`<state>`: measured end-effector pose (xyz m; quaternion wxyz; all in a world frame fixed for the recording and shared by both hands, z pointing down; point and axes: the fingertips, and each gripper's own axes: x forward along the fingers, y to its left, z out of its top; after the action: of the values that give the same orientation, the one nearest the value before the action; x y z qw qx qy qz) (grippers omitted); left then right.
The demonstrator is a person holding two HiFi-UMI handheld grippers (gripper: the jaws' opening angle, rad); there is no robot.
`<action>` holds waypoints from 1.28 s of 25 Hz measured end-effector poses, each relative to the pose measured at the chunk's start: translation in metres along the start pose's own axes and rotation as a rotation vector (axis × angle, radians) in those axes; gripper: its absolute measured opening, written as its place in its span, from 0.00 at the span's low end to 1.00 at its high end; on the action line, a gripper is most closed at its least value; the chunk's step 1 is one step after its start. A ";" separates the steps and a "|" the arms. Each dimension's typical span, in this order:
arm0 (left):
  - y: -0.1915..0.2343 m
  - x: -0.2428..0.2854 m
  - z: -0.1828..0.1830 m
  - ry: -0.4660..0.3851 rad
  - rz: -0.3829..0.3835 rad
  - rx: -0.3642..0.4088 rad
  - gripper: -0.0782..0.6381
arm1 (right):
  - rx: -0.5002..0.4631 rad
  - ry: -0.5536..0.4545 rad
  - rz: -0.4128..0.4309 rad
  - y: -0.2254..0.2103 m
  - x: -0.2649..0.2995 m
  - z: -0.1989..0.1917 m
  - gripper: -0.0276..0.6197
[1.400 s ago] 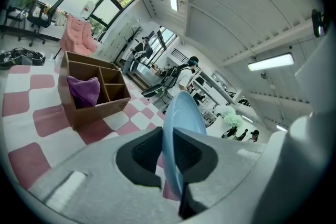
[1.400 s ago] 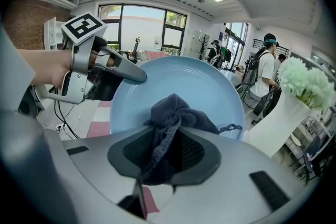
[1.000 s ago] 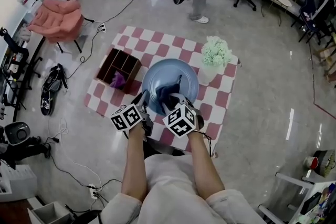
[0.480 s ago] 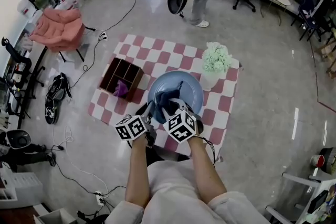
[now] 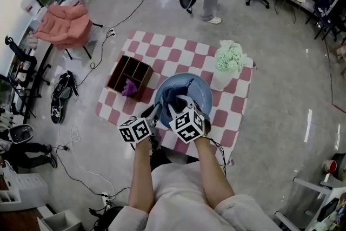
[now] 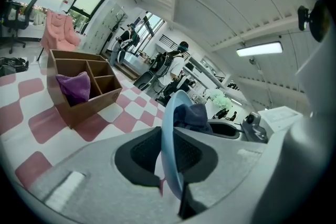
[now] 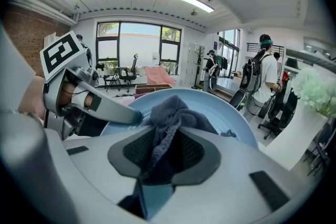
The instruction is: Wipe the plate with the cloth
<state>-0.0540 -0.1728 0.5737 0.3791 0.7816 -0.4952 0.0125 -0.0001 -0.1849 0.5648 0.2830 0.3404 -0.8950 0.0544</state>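
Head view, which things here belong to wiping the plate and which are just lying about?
Job: plate, dark cloth, left gripper gripping the plate's rim, right gripper gripping that cloth.
Lying about: wooden box, purple cloth inside it, flowers, checkered mat.

No word, number, brand or sign can be read in any view. The only printed marks are black-and-white square code patterns. They are on the marker cube (image 5: 134,130) of the left gripper (image 5: 157,110) and on the marker cube (image 5: 188,125) of the right gripper (image 5: 178,101). They are blocks, not letters.
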 end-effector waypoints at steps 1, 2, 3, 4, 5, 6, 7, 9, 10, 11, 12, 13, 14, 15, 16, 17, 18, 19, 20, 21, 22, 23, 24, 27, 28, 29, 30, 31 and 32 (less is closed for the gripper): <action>0.000 -0.001 0.001 0.000 0.001 0.002 0.16 | 0.006 -0.005 -0.003 -0.002 0.000 0.002 0.22; 0.000 -0.002 0.002 -0.001 0.001 0.004 0.16 | 0.014 -0.009 -0.007 -0.004 0.001 0.003 0.22; 0.001 -0.002 0.003 0.000 0.002 0.004 0.16 | 0.022 -0.012 -0.012 -0.006 0.001 0.004 0.22; 0.001 -0.003 0.004 0.001 0.002 0.004 0.16 | 0.030 -0.015 -0.017 -0.008 0.002 0.005 0.22; 0.002 -0.004 0.004 0.002 0.003 0.005 0.16 | 0.038 -0.018 -0.023 -0.010 0.003 0.006 0.22; 0.003 -0.006 0.005 0.004 0.004 0.007 0.16 | 0.045 -0.022 -0.029 -0.012 0.004 0.007 0.22; 0.004 -0.007 0.006 0.005 0.005 0.008 0.16 | 0.051 -0.025 -0.035 -0.014 0.004 0.008 0.22; 0.007 -0.010 0.006 0.006 0.006 0.009 0.16 | 0.057 -0.028 -0.046 -0.016 0.005 0.009 0.22; 0.009 -0.011 0.007 0.006 0.006 0.007 0.16 | 0.059 -0.028 -0.051 -0.017 0.006 0.009 0.22; 0.010 -0.011 0.007 0.005 0.005 0.005 0.16 | 0.059 -0.027 -0.055 -0.018 0.006 0.008 0.22; 0.011 -0.011 0.007 0.004 0.005 0.003 0.16 | 0.059 -0.025 -0.059 -0.019 0.007 0.007 0.22; 0.011 -0.011 0.007 0.004 0.004 0.000 0.16 | 0.059 -0.022 -0.064 -0.020 0.007 0.006 0.22; 0.012 -0.011 0.006 0.004 0.003 -0.001 0.16 | 0.061 -0.019 -0.069 -0.022 0.006 0.005 0.22; 0.011 -0.010 0.006 0.004 0.001 -0.003 0.16 | 0.062 -0.016 -0.074 -0.023 0.005 0.004 0.22; 0.011 -0.010 0.006 0.005 -0.001 -0.004 0.16 | 0.063 -0.012 -0.079 -0.025 0.004 0.002 0.22; 0.010 -0.010 0.005 0.006 -0.002 -0.004 0.16 | 0.063 -0.009 -0.084 -0.026 0.003 0.001 0.22; 0.009 -0.010 0.005 0.006 -0.004 -0.004 0.16 | 0.061 -0.006 -0.088 -0.027 0.002 0.000 0.22; 0.008 -0.010 0.004 0.006 -0.005 -0.005 0.16 | 0.057 -0.003 -0.092 -0.028 0.001 -0.001 0.22; 0.008 -0.010 0.004 0.004 -0.006 -0.007 0.16 | 0.052 0.000 -0.097 -0.029 0.000 -0.002 0.22; 0.007 -0.010 0.003 0.002 -0.007 -0.009 0.16 | 0.049 0.003 -0.101 -0.029 -0.001 -0.003 0.22; 0.007 -0.011 0.002 0.001 -0.007 -0.011 0.16 | 0.047 0.005 -0.107 -0.030 -0.002 -0.005 0.22; 0.007 -0.011 0.002 -0.001 -0.008 -0.014 0.16 | 0.047 0.006 -0.114 -0.032 -0.003 -0.006 0.22; 0.007 -0.012 0.001 -0.002 -0.009 -0.016 0.16 | 0.048 0.007 -0.122 -0.033 -0.004 -0.008 0.22; 0.008 -0.012 0.001 -0.013 -0.014 -0.036 0.16 | 0.058 0.012 -0.142 -0.039 -0.007 -0.013 0.22; 0.009 -0.011 0.000 -0.019 -0.016 -0.048 0.16 | 0.060 0.017 -0.147 -0.040 -0.008 -0.016 0.22; 0.010 -0.011 0.000 -0.023 -0.018 -0.060 0.16 | 0.061 0.023 -0.153 -0.042 -0.009 -0.019 0.22; 0.011 -0.009 0.000 -0.027 -0.020 -0.070 0.16 | 0.062 0.030 -0.159 -0.044 -0.011 -0.023 0.22; 0.011 -0.008 0.000 -0.031 -0.022 -0.077 0.16 | 0.064 0.037 -0.166 -0.046 -0.012 -0.027 0.22; 0.011 -0.007 -0.001 -0.033 -0.022 -0.083 0.16 | 0.068 0.045 -0.172 -0.049 -0.014 -0.031 0.22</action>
<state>-0.0660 -0.1690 0.5780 0.4031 0.7708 -0.4927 -0.0251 0.0546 -0.2048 0.5783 0.2949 0.4243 -0.8535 0.0677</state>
